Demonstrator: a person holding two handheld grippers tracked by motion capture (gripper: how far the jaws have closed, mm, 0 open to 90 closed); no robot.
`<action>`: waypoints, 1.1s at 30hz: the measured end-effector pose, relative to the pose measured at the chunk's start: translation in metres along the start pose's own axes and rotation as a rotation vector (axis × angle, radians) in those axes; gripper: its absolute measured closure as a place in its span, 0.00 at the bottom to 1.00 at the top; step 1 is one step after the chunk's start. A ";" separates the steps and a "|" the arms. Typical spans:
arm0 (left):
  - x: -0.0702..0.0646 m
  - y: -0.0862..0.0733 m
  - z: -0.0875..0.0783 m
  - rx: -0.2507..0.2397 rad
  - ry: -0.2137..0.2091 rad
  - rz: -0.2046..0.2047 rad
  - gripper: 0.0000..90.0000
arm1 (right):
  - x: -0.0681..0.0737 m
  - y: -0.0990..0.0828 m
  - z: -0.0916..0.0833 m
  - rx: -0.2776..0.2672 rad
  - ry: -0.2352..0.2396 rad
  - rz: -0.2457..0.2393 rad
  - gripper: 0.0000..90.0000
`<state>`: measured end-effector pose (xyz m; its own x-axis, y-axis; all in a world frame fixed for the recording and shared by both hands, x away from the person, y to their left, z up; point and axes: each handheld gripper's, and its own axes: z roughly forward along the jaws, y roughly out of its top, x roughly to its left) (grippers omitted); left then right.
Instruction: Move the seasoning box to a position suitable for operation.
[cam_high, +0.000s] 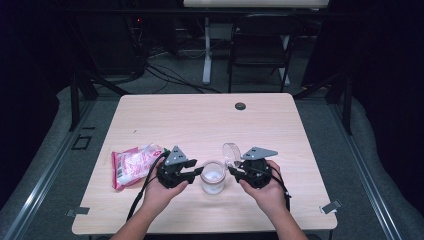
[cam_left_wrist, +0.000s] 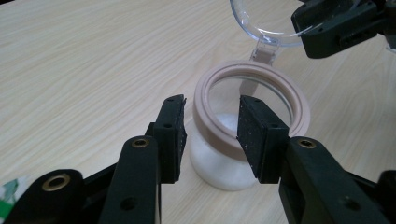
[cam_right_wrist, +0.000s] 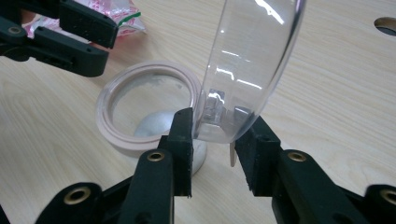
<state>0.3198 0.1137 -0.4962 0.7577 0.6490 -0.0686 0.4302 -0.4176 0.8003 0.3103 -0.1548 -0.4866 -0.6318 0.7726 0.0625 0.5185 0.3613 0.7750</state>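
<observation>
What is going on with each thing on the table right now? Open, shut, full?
Jar: upright, open, some white powder inside.
Clear lid: flipped up on its hinge, between the right gripper's fingers.
Left gripper: fingers around the jar's rim; grip unclear.
Pink bag: lying flat; open or sealed, cannot tell.
</observation>
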 end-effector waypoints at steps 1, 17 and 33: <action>0.001 -0.001 -0.001 -0.001 0.008 -0.005 0.68 | -0.001 0.001 0.001 -0.002 0.005 0.002 0.77; 0.019 -0.025 -0.032 -0.015 0.103 -0.097 0.68 | -0.027 0.019 0.021 0.010 0.122 0.033 0.82; 0.023 -0.031 -0.038 -0.009 0.120 -0.120 0.68 | -0.026 0.025 0.031 0.020 0.225 0.004 0.82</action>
<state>0.3057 0.1658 -0.4999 0.6374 0.7649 -0.0928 0.5090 -0.3276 0.7960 0.3578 -0.1501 -0.4886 -0.7411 0.6388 0.2066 0.5315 0.3702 0.7619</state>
